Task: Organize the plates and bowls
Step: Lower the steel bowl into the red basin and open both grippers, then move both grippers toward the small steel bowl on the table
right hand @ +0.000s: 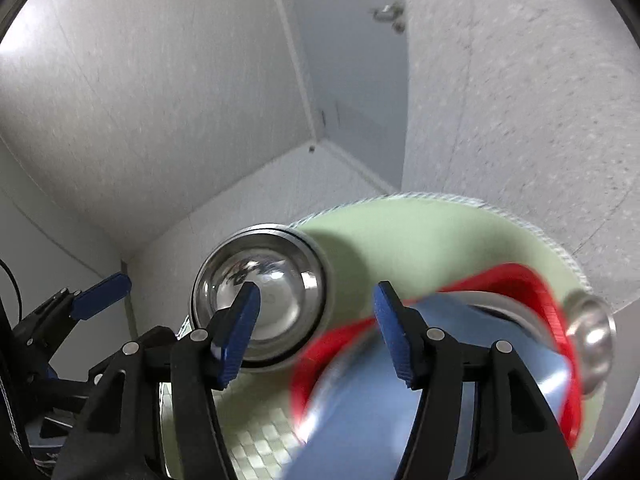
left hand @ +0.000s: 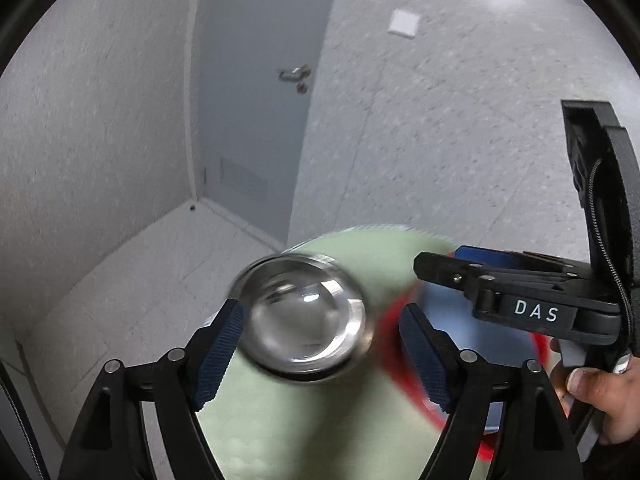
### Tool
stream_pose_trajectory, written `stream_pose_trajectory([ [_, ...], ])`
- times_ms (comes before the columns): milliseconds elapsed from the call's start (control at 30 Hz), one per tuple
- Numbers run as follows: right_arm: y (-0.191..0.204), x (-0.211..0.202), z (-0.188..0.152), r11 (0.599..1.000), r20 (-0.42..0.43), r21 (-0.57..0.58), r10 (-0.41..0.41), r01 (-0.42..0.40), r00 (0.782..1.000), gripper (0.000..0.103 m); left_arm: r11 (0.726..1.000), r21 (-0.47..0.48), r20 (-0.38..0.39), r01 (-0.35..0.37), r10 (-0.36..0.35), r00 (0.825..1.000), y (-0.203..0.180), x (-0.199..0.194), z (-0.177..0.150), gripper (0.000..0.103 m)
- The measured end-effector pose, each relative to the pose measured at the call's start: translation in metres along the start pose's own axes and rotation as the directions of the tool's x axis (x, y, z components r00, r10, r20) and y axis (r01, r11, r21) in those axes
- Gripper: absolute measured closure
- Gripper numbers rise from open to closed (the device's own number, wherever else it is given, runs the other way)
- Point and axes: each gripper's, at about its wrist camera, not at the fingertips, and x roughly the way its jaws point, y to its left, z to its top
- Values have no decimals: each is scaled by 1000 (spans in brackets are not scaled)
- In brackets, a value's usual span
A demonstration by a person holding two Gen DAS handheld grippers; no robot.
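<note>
Both claws, left claw [left hand: 320,314] and right claw [right hand: 316,296], gape released above the steel bowl [left hand: 300,316] near the green mat's [left hand: 384,248] edge.

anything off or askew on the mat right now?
Nothing is clearly spilled or damaged. One steel bowl sits upright at the green mat's far-left edge, partly overhanging it. A smaller steel bowl sits at the right edge beside the red rack. Motion blur hides finer detail. Both sets of jaws are open and empty.
</note>
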Motion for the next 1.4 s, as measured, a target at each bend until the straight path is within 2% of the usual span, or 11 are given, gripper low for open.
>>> stream_pose_trajectory([
  [67, -20, -27, -5, 1000, 43, 18, 9, -10, 999, 40, 1000, 20, 25, 0, 0, 1000, -31, -9, -1, 18],
  [233, -85, -82, -21, 998, 114, 62, 26, -33, 993, 39, 997, 79, 57, 4, -8, 998, -125, -13, -10, 11],
  [367, -142, -114, -42, 994, 149, 109, 15, -32, 989, 38, 992, 125, 51, 2, -8, 999, -191, 4, -18, 11],
  [433, -169, -123, -51, 990, 153, 137, 1, -22, 988, 37, 990, 144, 24, 0, -4, 1000, -224, 17, -21, 11],
  [667, -249, -124, -80, 973, 121, 232, -30, 1, 992, 37, 970, 241, -111, 46, -20, 994, -290, 103, 7, 11],
  [867, -297, -98, -95, 948, 81, 317, -4, -22, 997, 37, 955, 291, -224, 54, 13, 975, -315, 185, 36, 14],
  [967, -316, -77, -99, 935, 50, 352, 21, -37, 999, 37, 934, 352, -263, 51, 46, 964, -330, 219, 52, 15],
  [1100, -334, -53, -111, 913, 11, 404, 53, -53, 999, 37, 911, 410, -307, 40, 96, 947, -342, 261, 56, 16],
  [1300, -346, -26, -121, 899, -20, 431, 94, -76, 995, 41, 887, 462, -370, 18, 175, 913, -353, 325, 54, 32],
  [1367, -347, -20, -121, 895, -26, 437, 113, -91, 993, 48, 881, 473, -384, 12, 193, 903, -354, 340, 52, 42],
  [1400, -348, -18, -121, 894, -30, 438, 118, -93, 993, 49, 880, 474, -397, 22, 191, 898, -355, 347, 50, 43],
])
